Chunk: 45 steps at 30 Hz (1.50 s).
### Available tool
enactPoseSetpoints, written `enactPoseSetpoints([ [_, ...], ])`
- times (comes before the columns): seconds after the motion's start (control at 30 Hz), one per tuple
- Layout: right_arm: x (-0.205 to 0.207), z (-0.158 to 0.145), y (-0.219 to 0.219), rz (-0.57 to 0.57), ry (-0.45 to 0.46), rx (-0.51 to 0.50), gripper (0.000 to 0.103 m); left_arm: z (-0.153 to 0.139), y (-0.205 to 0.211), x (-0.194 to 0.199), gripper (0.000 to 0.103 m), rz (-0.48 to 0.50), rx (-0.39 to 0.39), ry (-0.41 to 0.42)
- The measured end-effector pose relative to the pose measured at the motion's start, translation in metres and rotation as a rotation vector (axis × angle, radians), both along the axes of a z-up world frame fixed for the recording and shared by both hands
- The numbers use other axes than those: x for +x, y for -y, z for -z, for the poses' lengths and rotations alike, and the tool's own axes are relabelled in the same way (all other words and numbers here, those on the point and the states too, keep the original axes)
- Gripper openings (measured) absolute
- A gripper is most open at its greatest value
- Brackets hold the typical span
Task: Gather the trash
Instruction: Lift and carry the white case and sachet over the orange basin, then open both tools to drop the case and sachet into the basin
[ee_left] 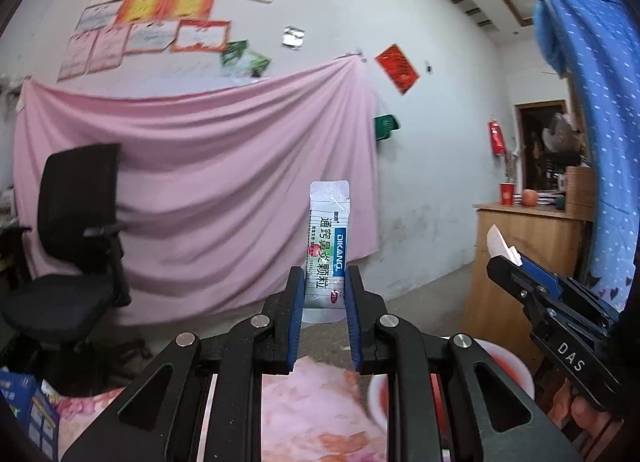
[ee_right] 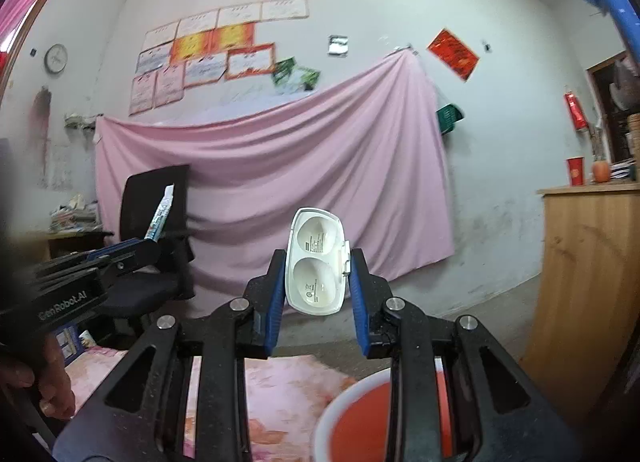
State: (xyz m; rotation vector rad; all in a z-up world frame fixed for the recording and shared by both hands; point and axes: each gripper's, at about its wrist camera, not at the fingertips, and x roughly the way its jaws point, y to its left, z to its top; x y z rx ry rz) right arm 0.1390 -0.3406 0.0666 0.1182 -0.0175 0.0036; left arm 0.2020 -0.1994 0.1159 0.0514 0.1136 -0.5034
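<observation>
Left gripper (ee_left: pixel 325 282) is pinching an upright medicine sachet (ee_left: pixel 328 246) above the floral cloth (ee_left: pixel 316 414); right gripper (ee_right: pixel 316 266) is clamping a white plastic blister tray (ee_right: pixel 317 262) over a red bowl (ee_right: pixel 360 418). Pink sheet (ee_right: pixel 280 181) is hanging on the wall behind, black office chair (ee_left: pixel 76 229) standing at left.
</observation>
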Motion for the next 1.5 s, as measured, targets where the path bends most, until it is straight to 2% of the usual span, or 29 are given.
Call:
enactPoseSetpoints([
  [0.23,-0.019,-0.002,0.040,0.070,-0.001,0.027,0.053,-0.002,0.054,-0.018,0.017,0.077,0.042,0.001],
  [0.4,-0.021,0.001,0.062,0.105,-0.049,0.067,0.052,0.009,0.087,-0.019,0.017,0.112,0.081,-0.044],
  [0.5,-0.012,0.011,0.076,0.105,-0.112,0.110,0.052,0.021,0.102,-0.011,0.017,0.129,0.109,-0.101],
  [0.67,-0.005,0.028,0.094,0.110,-0.202,0.170,0.052,0.051,0.130,0.011,0.017,0.168,0.164,-0.258],
  [0.87,0.009,0.046,0.105,0.130,-0.322,0.193,0.053,0.083,0.156,0.035,0.017,0.189,0.225,-0.424],
  [1.1,0.011,0.053,0.120,0.159,-0.360,0.217,0.055,0.091,0.159,0.046,0.018,0.197,0.228,-0.490],
  [1.23,0.009,0.053,0.120,0.171,-0.363,0.222,0.060,0.089,0.151,0.045,0.036,0.189,0.214,-0.493],
  [1.4,0.008,0.052,0.119,0.172,-0.366,0.210,0.063,0.081,0.137,0.043,0.036,0.158,0.185,-0.483],
  [1.5,0.007,0.051,0.116,0.172,-0.363,0.200,0.065,0.076,0.127,0.042,0.040,0.139,0.170,-0.478],
])
